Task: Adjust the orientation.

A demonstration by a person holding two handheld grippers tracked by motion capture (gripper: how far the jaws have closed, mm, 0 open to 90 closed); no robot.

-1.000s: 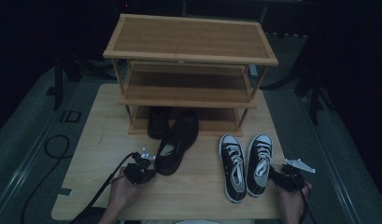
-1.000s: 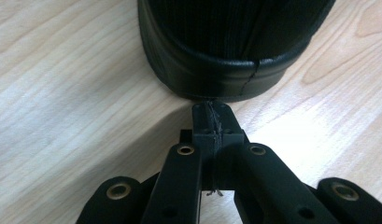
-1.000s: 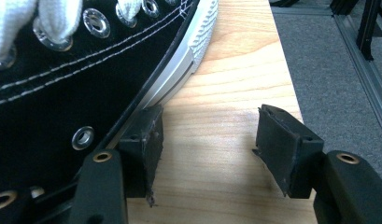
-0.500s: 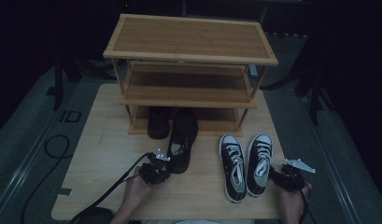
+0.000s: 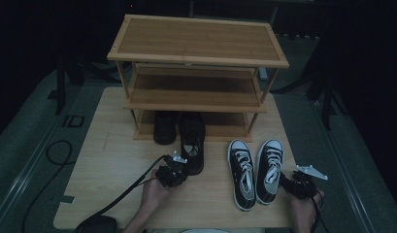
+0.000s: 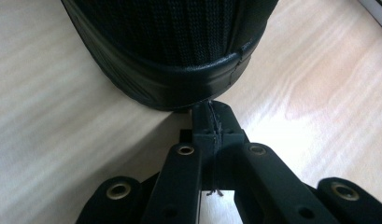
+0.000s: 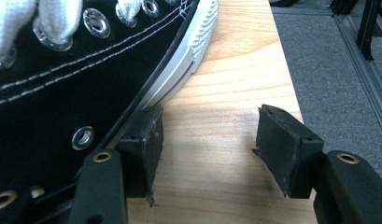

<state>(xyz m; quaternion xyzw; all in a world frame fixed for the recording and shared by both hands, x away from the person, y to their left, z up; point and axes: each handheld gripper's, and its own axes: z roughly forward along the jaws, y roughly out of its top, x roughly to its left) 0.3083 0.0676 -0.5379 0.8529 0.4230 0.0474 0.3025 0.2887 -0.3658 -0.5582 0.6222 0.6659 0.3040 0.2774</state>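
No readable writing on black shoe (image 6: 170,51) at left gripper (image 6: 211,112).

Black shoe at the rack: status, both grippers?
Left gripper shut, tips against black shoe heel. Right gripper open, one jaw against right sneaker. Shoe toe under rack; second dark shoe alongside.

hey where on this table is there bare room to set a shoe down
Bare wood lies along the table left of the black dress shoe, and the rack's top and middle shelves are bare. It is crowded in front of the rack, where the sneakers, the left tool and the right tool sit.
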